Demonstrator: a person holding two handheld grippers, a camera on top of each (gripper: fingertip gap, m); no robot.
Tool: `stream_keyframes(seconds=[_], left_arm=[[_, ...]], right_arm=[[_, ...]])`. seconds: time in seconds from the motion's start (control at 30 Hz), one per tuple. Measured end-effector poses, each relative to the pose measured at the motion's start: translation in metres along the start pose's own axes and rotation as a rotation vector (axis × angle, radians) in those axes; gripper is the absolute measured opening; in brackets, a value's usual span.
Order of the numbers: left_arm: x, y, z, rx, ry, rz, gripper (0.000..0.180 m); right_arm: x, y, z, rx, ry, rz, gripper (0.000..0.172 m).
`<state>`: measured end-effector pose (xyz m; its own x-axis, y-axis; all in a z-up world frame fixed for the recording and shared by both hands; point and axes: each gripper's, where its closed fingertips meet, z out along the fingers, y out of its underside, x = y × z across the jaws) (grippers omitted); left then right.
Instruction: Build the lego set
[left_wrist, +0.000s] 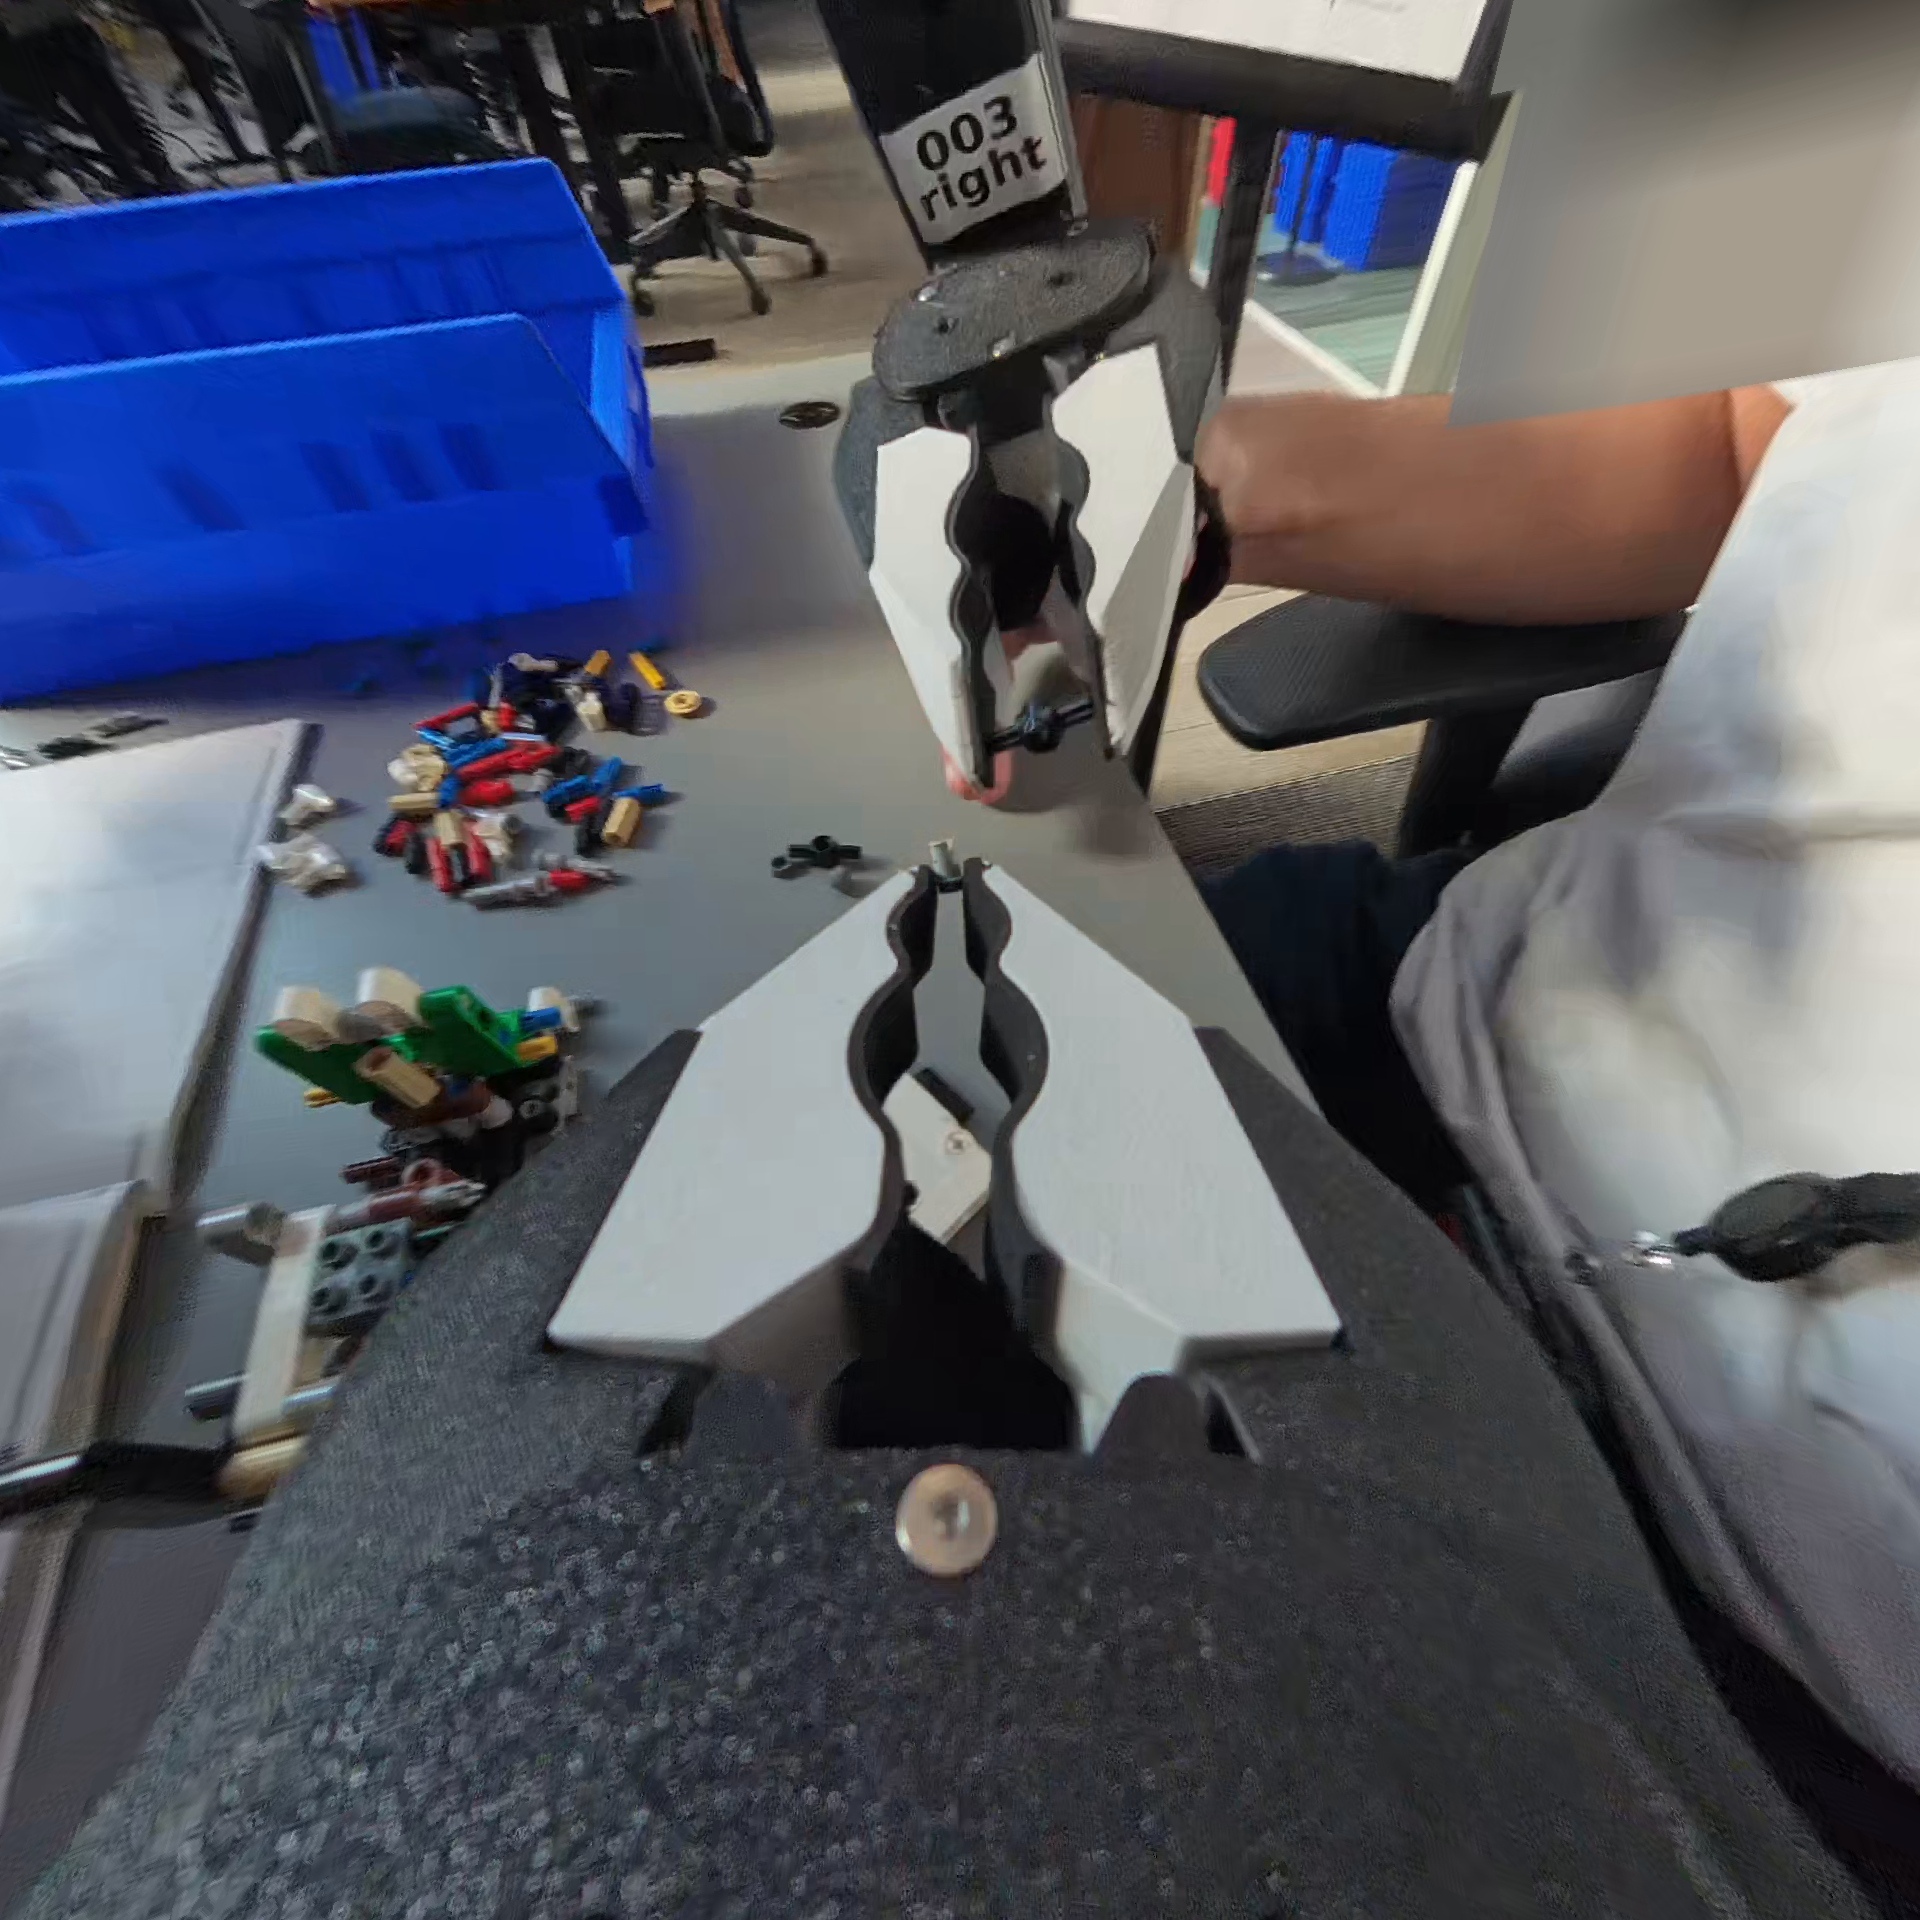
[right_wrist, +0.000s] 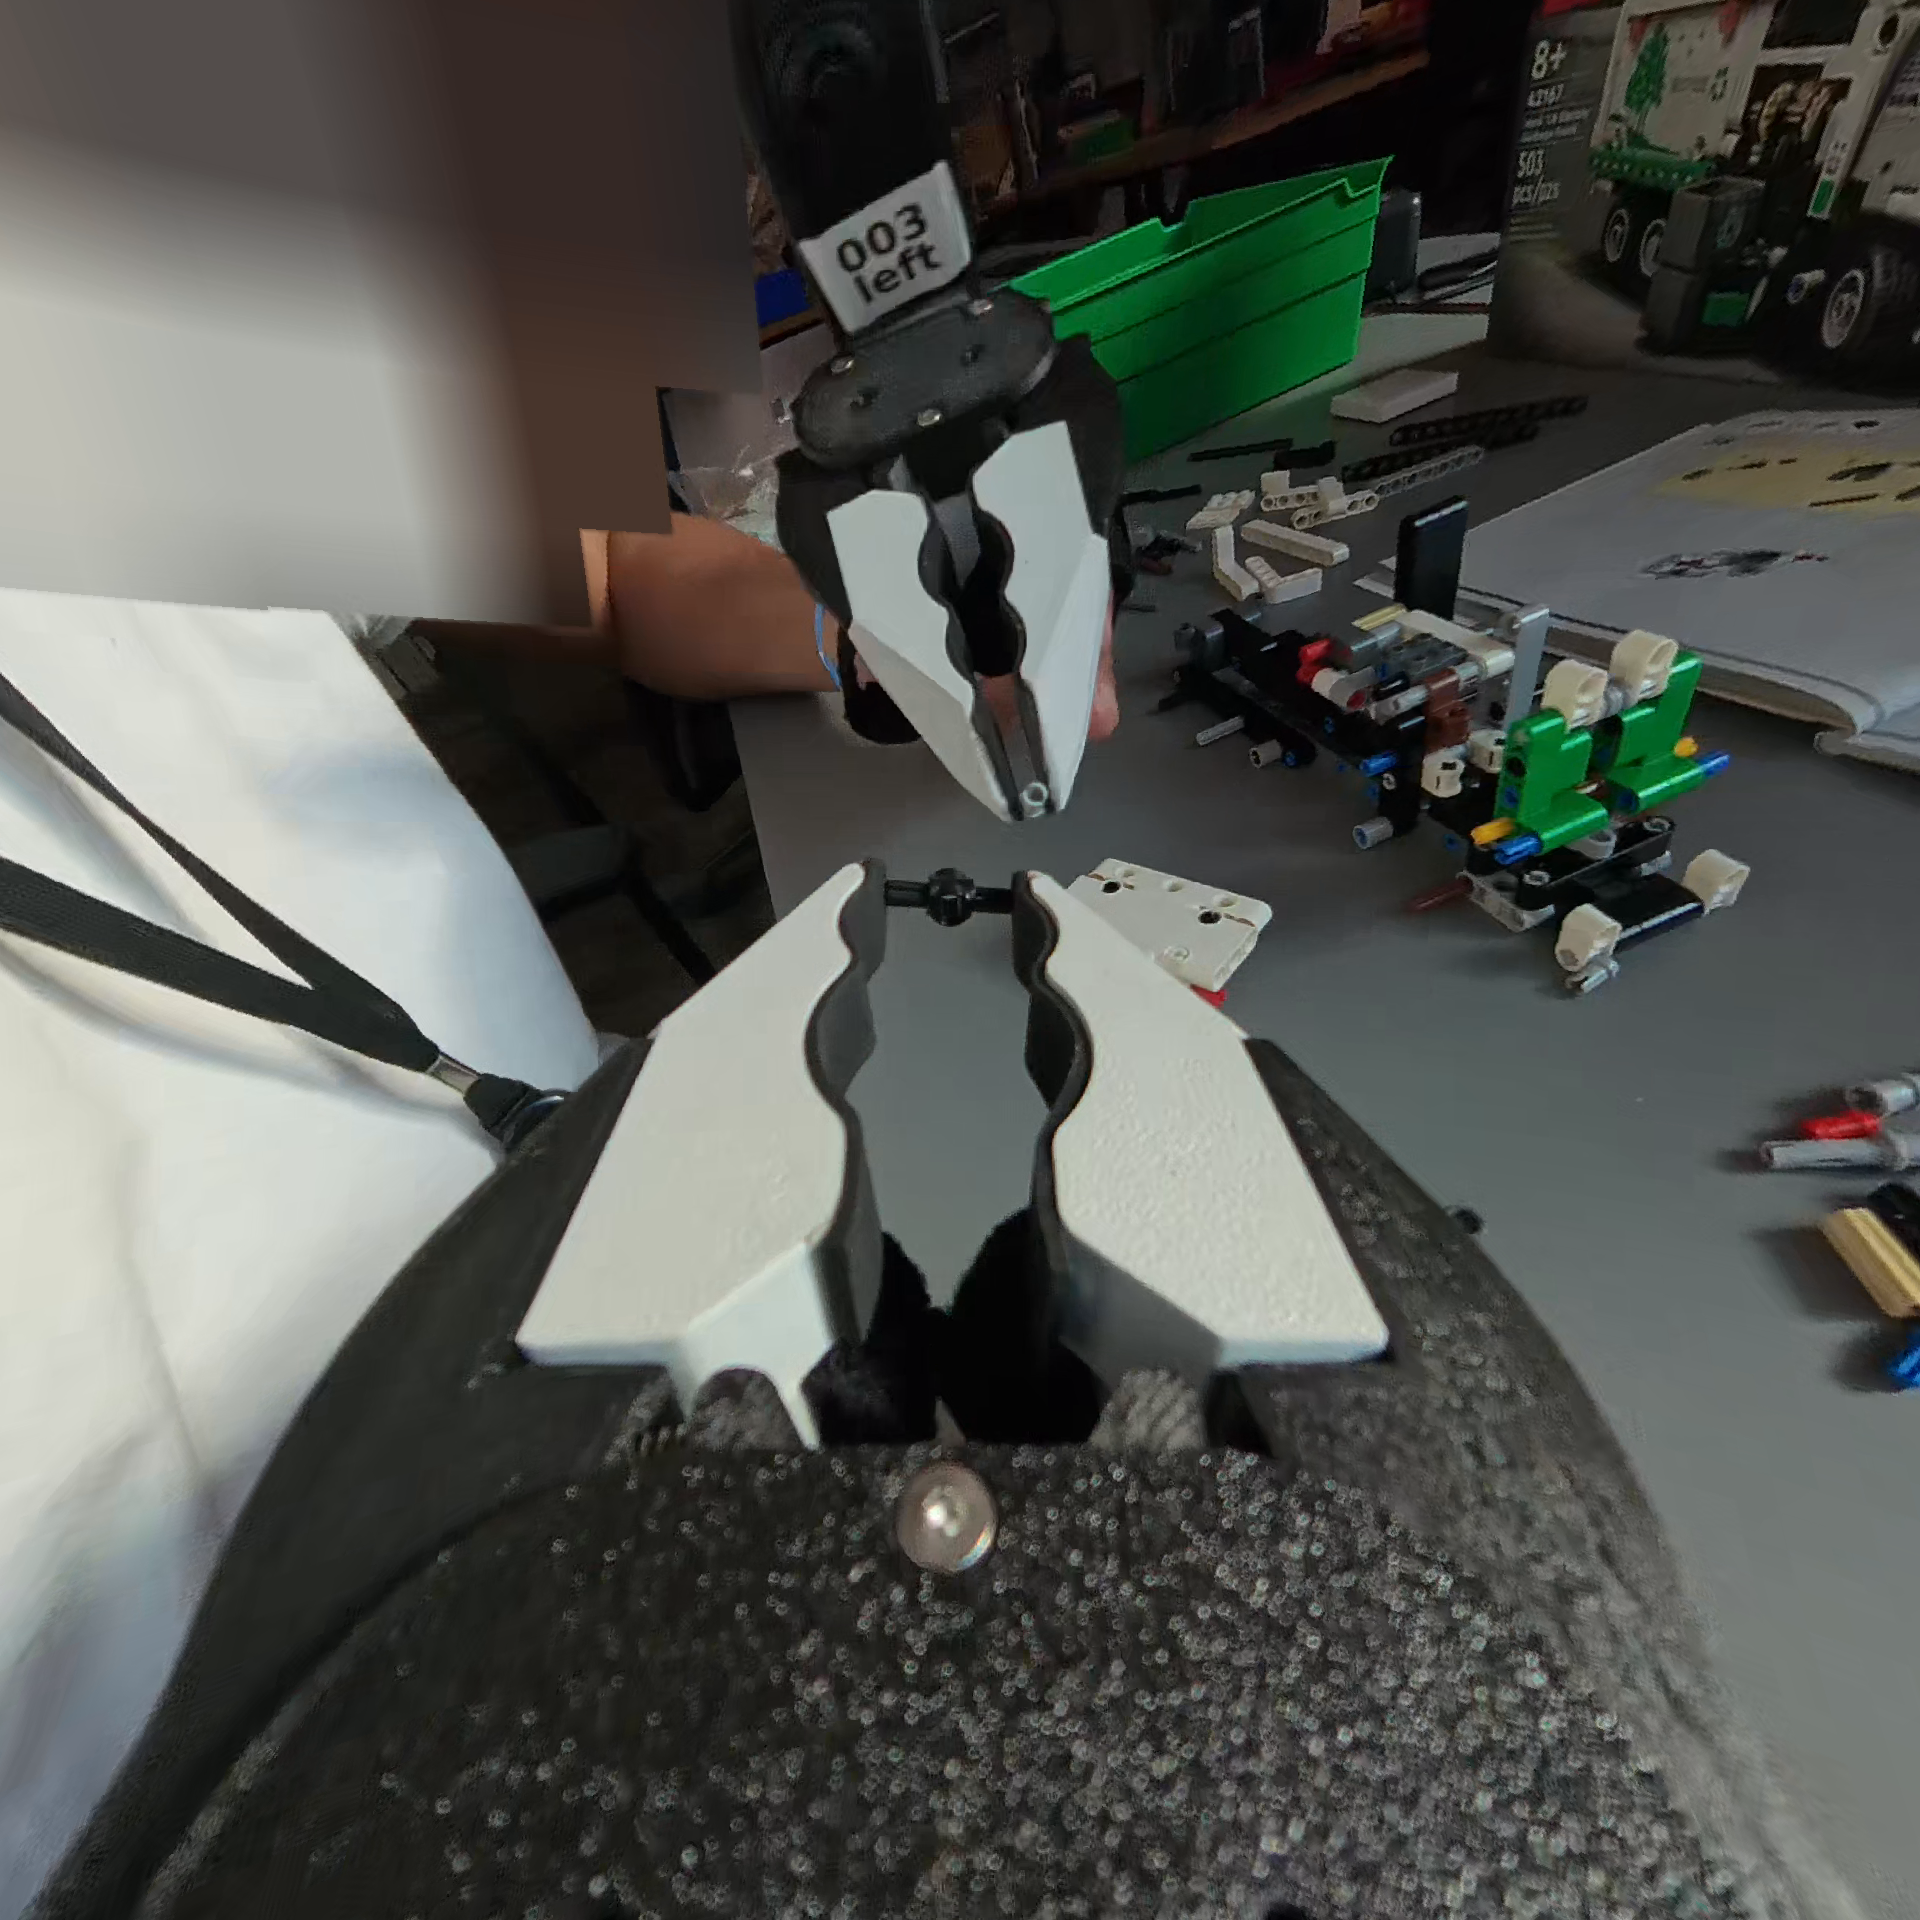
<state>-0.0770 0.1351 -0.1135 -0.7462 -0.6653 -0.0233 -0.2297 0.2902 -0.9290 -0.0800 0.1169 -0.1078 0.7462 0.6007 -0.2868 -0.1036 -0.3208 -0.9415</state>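
Left gripper (left_wrist: 945, 878) fingers pinching small grey tube (left_wrist: 941, 860); right gripper (right_wrist: 948, 899) fingers clamping black pin (right_wrist: 945, 896) endwise, above grey surface (right_wrist: 1351, 1091). Best joined with tube bore and pin kept coaxial, pressed gently.

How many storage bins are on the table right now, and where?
2. A blue bin stands at the far left of the table behind the loose parts pile; a green bin stands at the back, beyond the left gripper. Others may be out of frame.
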Motion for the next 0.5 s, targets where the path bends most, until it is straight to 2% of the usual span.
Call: stream_keyframes(seconds=[0.07, 0.13, 0.23, 0.37, 0.5], left_arm=[[-0.010, 0.001, -0.003, -0.019, -0.174, 0.179, 0.002], [-0.014, 0.002, -0.002, -0.047, -0.284, 0.297, 0.002], [-0.018, 0.008, 0.002, -0.130, -0.438, 0.494, 0.002], [-0.019, 0.000, -0.001, -0.186, -0.639, 0.733, 0.003], [-0.007, -0.003, 0.003, -0.216, -0.690, 0.874, 0.003]], right_arm=[[0.002, -0.003, 0.001, 0.045, 0.016, 0.117, 0.022], [0.010, -0.009, 0.000, 0.108, 0.065, 0.189, 0.022], [0.016, -0.009, -0.002, 0.134, 0.103, 0.221, 0.023], [0.016, -0.007, 0.000, 0.169, 0.134, 0.250, 0.022], [0.016, -0.005, 0.004, 0.170, 0.225, 0.156, 0.022]])
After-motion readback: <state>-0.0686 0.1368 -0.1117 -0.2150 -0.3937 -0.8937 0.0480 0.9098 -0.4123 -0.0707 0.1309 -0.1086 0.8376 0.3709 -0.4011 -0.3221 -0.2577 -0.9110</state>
